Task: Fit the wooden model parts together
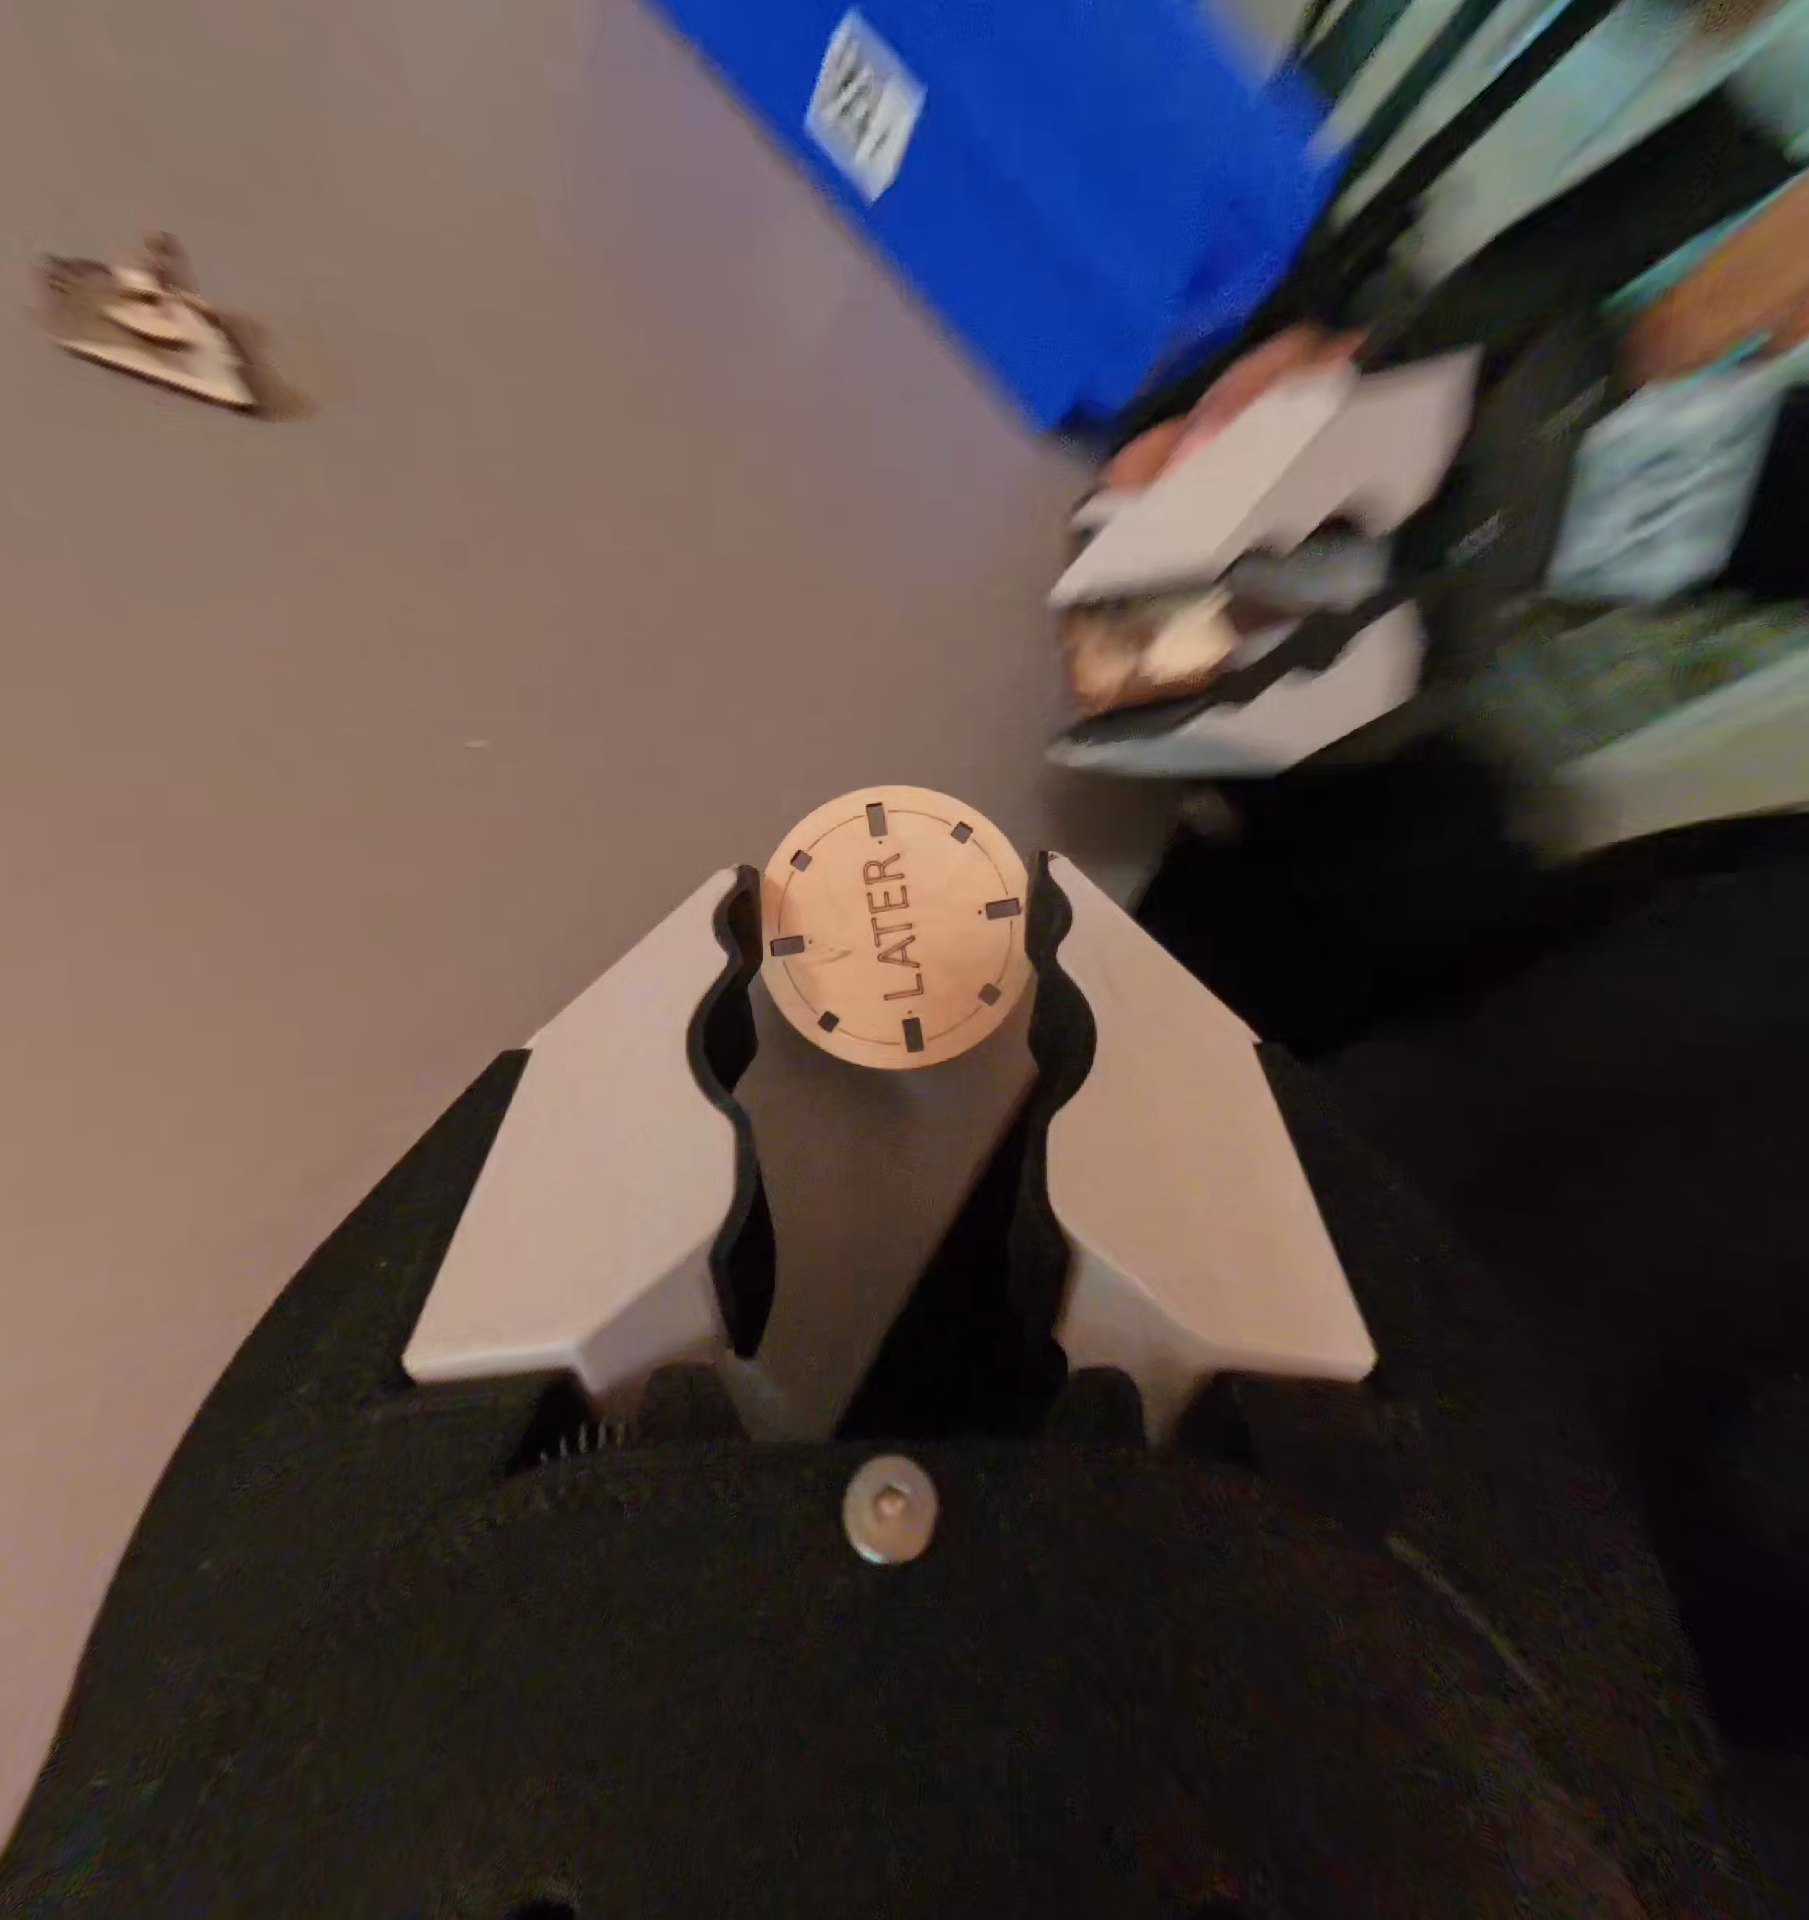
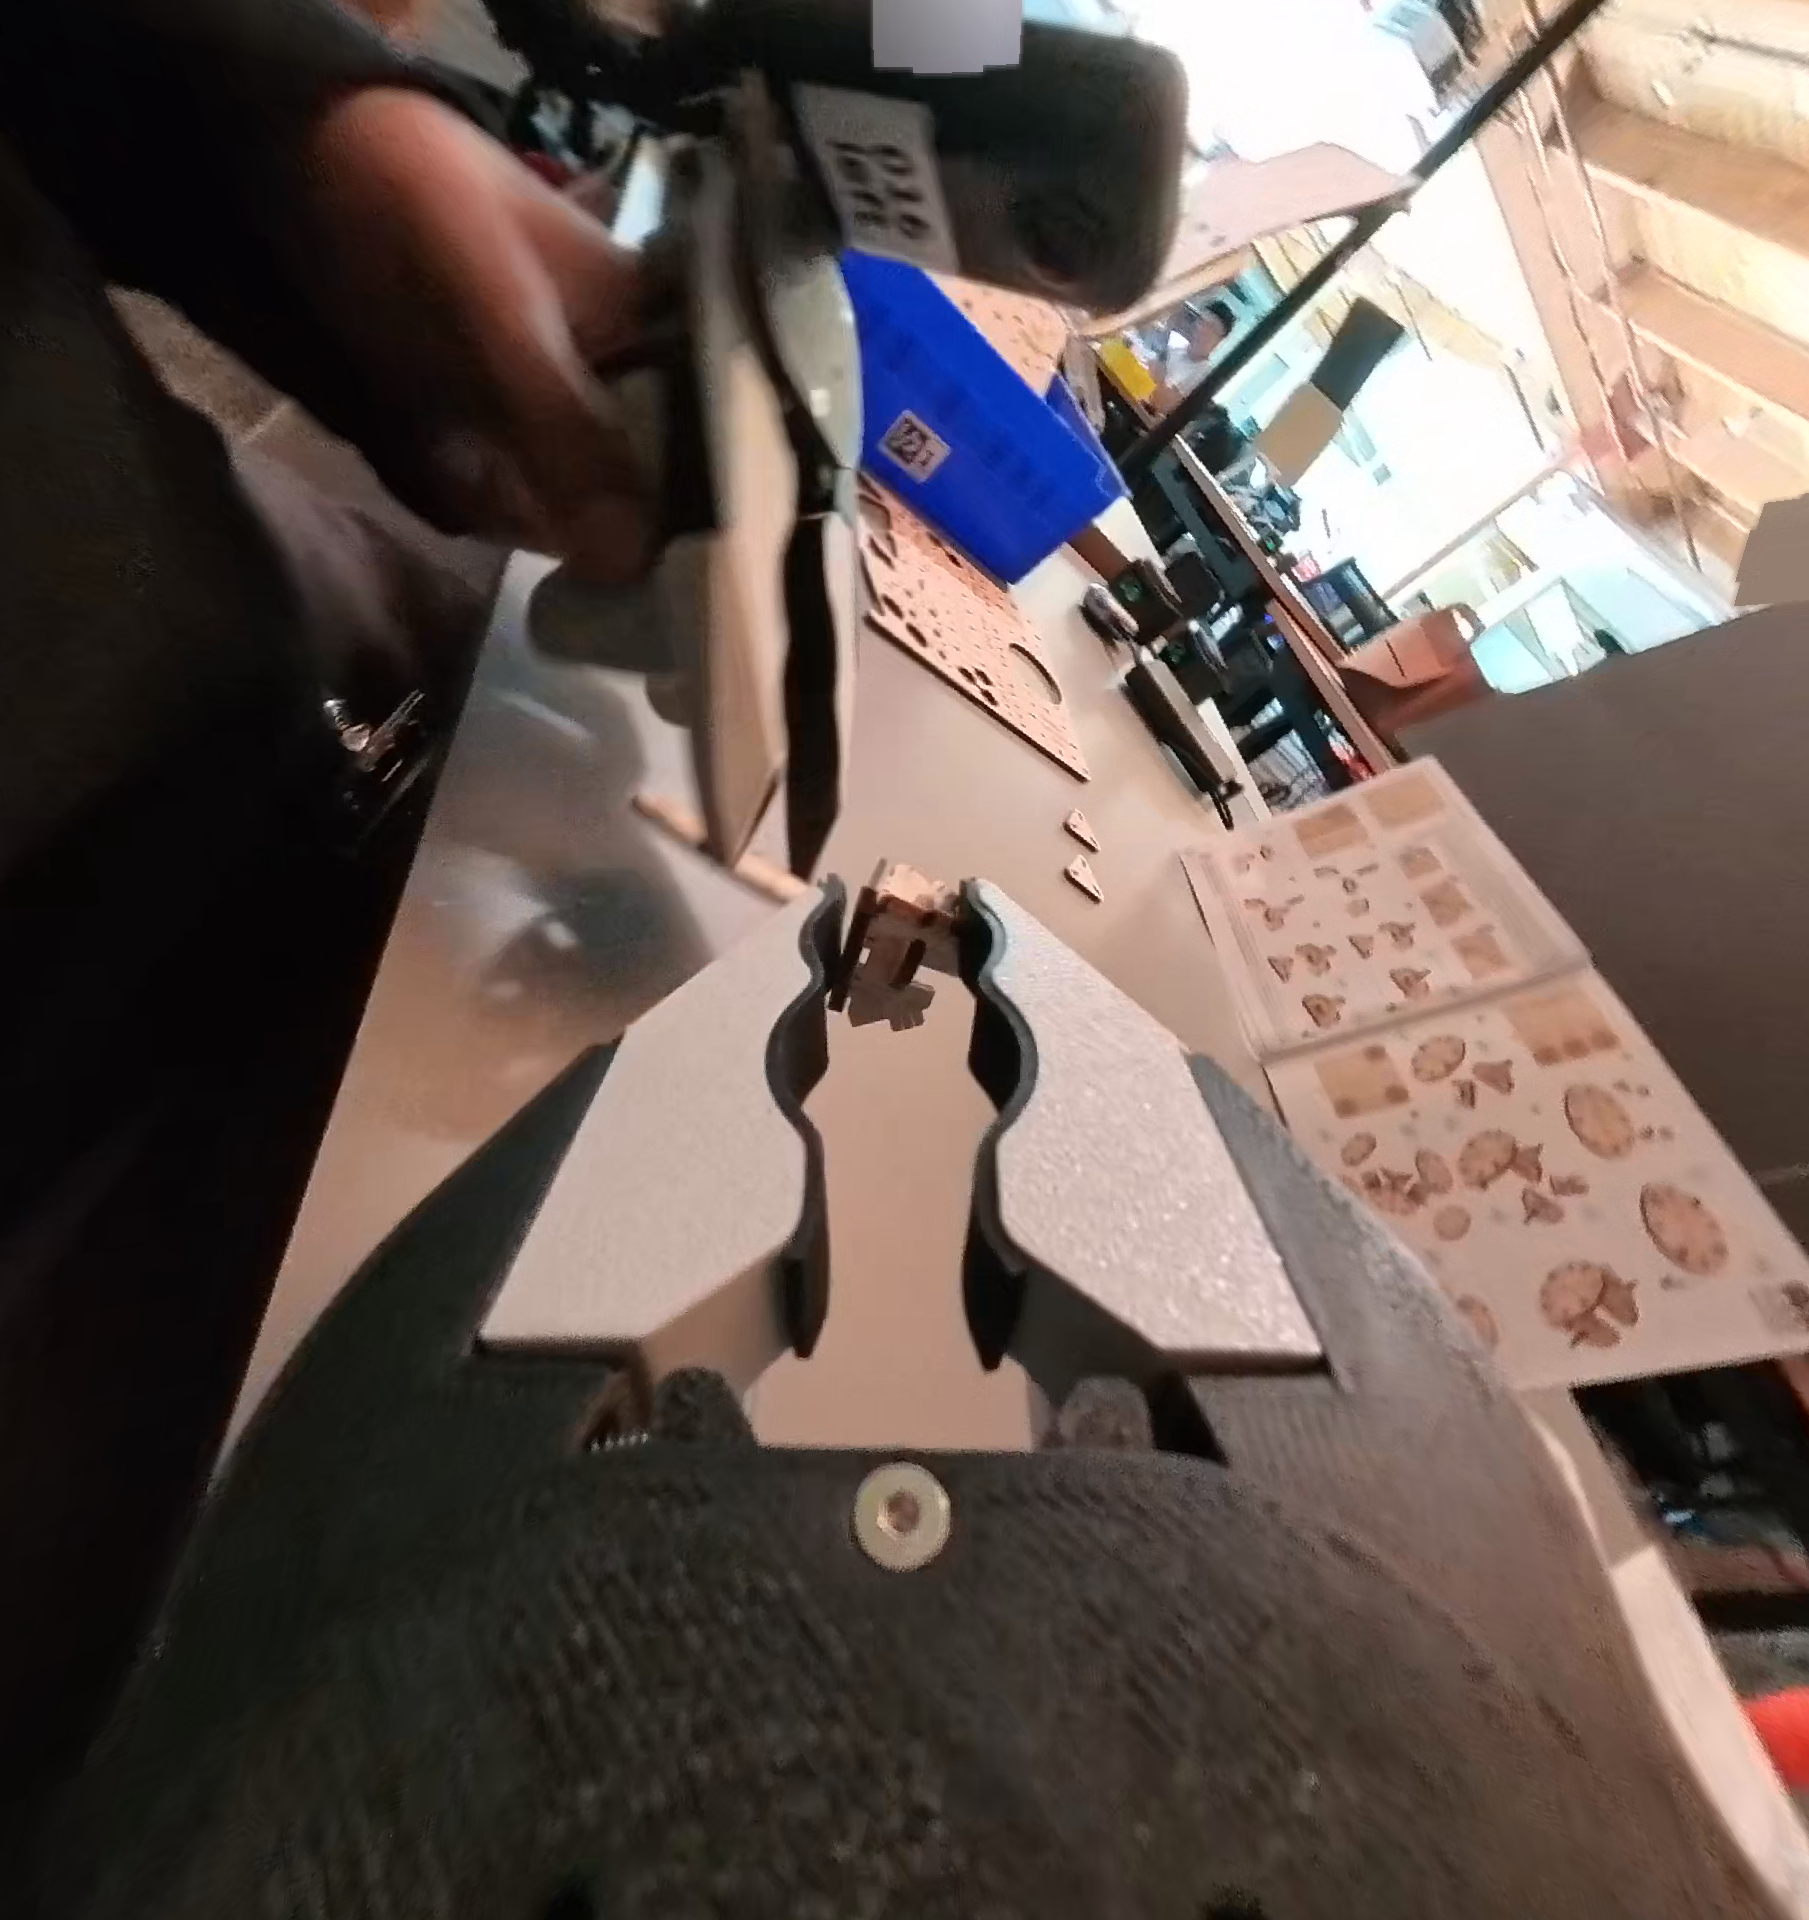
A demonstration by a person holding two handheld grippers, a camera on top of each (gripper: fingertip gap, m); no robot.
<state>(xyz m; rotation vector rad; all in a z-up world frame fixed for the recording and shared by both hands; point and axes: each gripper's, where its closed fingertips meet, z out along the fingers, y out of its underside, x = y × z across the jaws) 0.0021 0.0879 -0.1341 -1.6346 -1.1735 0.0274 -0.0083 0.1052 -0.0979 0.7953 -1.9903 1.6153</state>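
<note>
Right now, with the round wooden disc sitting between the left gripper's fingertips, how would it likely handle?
The wooden disc looks thin and flat, so probably stiff and light. Held only at its rim by the left gripper, it could pivot. Its small slots suggest it might snap if squeezed hard.

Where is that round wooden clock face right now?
In the left wrist view the round wooden clock face sits clamped between the left gripper fingertips, raised above the grey table, with the blue bin beyond.
</note>
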